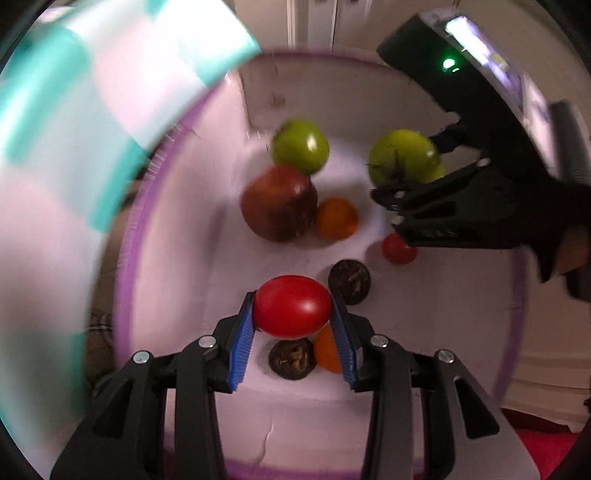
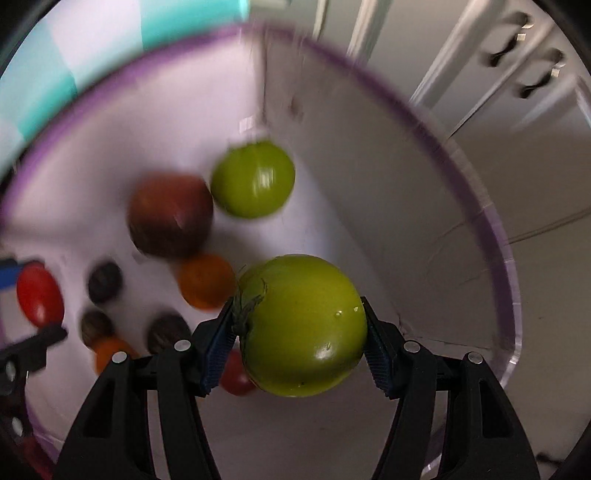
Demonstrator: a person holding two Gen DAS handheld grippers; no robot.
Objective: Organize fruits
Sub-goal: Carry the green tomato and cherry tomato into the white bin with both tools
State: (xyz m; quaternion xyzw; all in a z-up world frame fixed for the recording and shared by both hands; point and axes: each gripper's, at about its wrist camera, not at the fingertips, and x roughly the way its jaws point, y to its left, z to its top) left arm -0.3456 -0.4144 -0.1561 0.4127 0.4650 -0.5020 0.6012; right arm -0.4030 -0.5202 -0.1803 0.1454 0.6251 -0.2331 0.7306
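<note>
This looks like a home kitchen. Pale panelled cabinet doors (image 2: 491, 85) with dark curved metal handles (image 2: 506, 31) stand behind the work area — ordinary household fittings. A cloth chequered in teal and white (image 1: 74, 122) lies beside a white, purple-rimmed basin (image 2: 511, 280) holding loose fruit (green, red, orange and dark pieces) — domestic, not shop display. Motion blur softens the finer detail.

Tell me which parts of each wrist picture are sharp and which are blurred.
Left wrist view: the left gripper and its red tomato are sharp; the checked cloth is smeared, and the fruit beyond is soft. Right wrist view: the right gripper and its green tomato are crisp; the dark red fruit and the bin rim are streaked.
</note>
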